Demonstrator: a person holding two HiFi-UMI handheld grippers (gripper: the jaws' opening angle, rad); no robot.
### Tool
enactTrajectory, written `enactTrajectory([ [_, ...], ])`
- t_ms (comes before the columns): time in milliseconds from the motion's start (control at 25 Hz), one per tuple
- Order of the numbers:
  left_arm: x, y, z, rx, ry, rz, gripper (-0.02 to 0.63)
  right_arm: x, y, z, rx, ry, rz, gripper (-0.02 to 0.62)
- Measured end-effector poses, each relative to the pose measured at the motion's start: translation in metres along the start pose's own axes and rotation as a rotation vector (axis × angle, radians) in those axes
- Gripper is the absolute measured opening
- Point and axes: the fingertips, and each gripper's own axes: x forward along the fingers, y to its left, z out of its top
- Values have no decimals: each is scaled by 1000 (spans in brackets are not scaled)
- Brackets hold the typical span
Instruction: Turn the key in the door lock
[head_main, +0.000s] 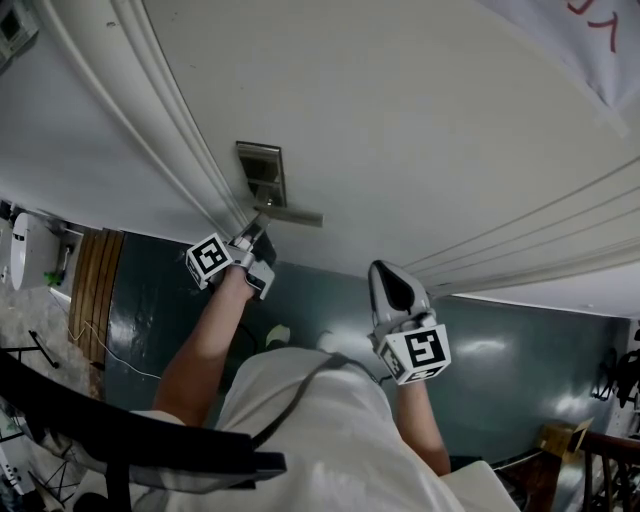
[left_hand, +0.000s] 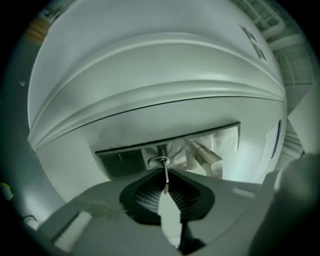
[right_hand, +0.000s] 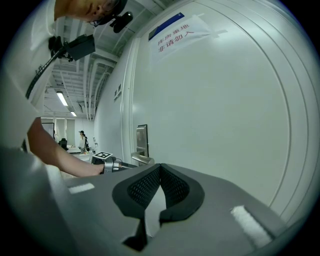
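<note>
A white door (head_main: 400, 120) carries a metal lock plate (head_main: 262, 172) with a lever handle (head_main: 290, 213) under it. My left gripper (head_main: 255, 232) points at the plate just beside the handle. In the left gripper view a small silver key (left_hand: 165, 175) sticks out of the keyhole (left_hand: 159, 161), and my left gripper (left_hand: 165, 192) is shut on the key's head. The handle (left_hand: 205, 156) lies just right of the key. My right gripper (head_main: 390, 275) hangs back from the door, shut and empty. From the right gripper view (right_hand: 160, 167) the lock plate (right_hand: 142, 137) and the left gripper (right_hand: 112, 162) show ahead.
A paper notice (right_hand: 175, 31) is taped high on the door. The door frame's moulding (head_main: 150, 110) runs left of the lock. Dark floor (head_main: 500, 370) lies below, with a wooden panel (head_main: 95, 280) at the far left. A person (right_hand: 81, 140) stands far down the room.
</note>
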Motion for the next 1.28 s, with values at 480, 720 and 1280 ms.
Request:
enactTrajectory([
  [480, 1, -3, -1, -98, 31, -128, 43, -7, -2, -2, 6, -6, -31, 8],
  [720, 0, -4, 0, -36, 39, -106, 49, -12, -4, -1, 11, -12, -39, 8],
  [1280, -44, -2, -13, 267, 122, 66, 156, -21, -5, 0, 18, -35, -42, 8],
])
